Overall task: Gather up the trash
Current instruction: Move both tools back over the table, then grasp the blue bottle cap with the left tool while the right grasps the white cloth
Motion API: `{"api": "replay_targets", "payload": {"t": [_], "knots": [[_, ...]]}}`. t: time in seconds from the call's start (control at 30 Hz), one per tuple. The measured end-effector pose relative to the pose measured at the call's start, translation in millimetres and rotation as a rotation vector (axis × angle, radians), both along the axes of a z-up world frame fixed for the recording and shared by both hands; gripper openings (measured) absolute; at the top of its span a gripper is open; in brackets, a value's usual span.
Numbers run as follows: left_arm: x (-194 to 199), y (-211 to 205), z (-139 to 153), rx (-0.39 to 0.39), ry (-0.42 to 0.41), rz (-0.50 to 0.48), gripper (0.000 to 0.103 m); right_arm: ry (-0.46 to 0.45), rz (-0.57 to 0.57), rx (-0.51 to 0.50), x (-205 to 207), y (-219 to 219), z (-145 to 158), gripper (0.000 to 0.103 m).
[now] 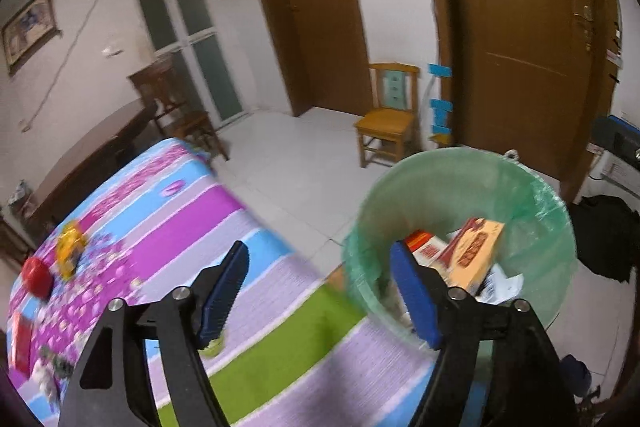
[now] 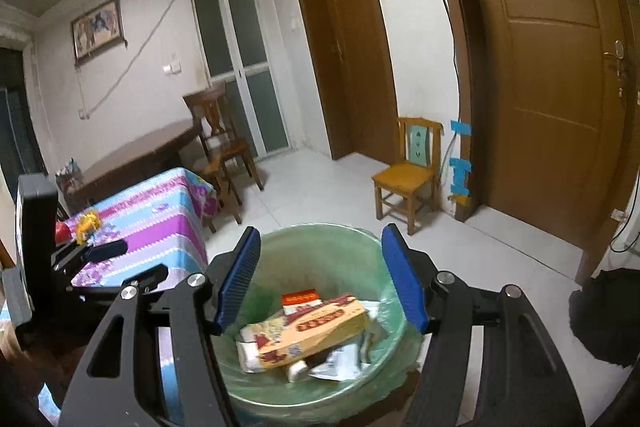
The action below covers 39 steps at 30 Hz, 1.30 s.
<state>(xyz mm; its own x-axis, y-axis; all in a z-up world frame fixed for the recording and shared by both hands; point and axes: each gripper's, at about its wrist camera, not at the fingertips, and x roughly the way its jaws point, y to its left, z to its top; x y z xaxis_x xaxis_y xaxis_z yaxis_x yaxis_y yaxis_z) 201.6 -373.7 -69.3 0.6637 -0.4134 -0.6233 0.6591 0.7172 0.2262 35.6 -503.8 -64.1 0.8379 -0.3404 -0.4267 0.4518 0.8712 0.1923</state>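
Both grippers, left and right, are held wide open and empty; boxes lie in the bin. Remaining table litter should be approached squarely.

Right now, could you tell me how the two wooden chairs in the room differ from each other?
The light chair is pale yellow wood with a green back panel; the dark chair is deep brown throughout. The light chair stands alone against the white wall between the doors; the dark chair stands beside the dark table. The dark chair looks taller-backed. Both are armless, upright and unoccupied.
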Motion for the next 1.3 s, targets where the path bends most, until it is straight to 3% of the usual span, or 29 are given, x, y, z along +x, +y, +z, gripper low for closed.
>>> {"api": "replay_targets", "payload": {"t": [0.2, 0.37, 0.73, 0.8, 0.87, 0.93, 1.03, 1.3], "knots": [[-16.7, 64.6, 7.7, -0.028, -0.033, 0.071, 0.082, -0.030, 0.073, -0.043, 9.5, 48.1, -9.5, 0.063], [-28.9, 131.8, 18.2, -0.078, -0.012, 0.121, 0.087, -0.014, 0.175, -0.051, 23.8, 88.9, -18.1, 0.065], [-36.5, 313.1, 40.1, -0.165, -0.002, 0.312, 0.088, 0.091, 0.425, -0.054, 57.0, 174.2, -30.6, 0.068], [-29.2, 345.6, 45.0, -0.180, 0.046, 0.288, 0.088, 0.119, 0.481, -0.042, 63.9, 192.4, -32.0, 0.069], [-21.8, 371.5, 47.7, -0.170, 0.068, 0.290, 0.085, 0.148, 0.538, -0.032, 72.9, 210.2, -31.4, 0.069], [-15.0, 397.8, 50.7, -0.126, 0.052, 0.330, 0.074, 0.203, 0.627, -0.019, 88.4, 235.1, -32.2, 0.069], [-5.7, 427.6, 54.0, -0.131, 0.083, 0.326, 0.065, 0.243, 0.695, 0.007, 108.4, 264.2, -32.4, 0.069], [4.1, 470.1, 51.8, -0.173, 0.126, 0.342, 0.062, 0.354, 0.806, -0.007, 145.7, 331.0, -43.5, 0.069]]}}
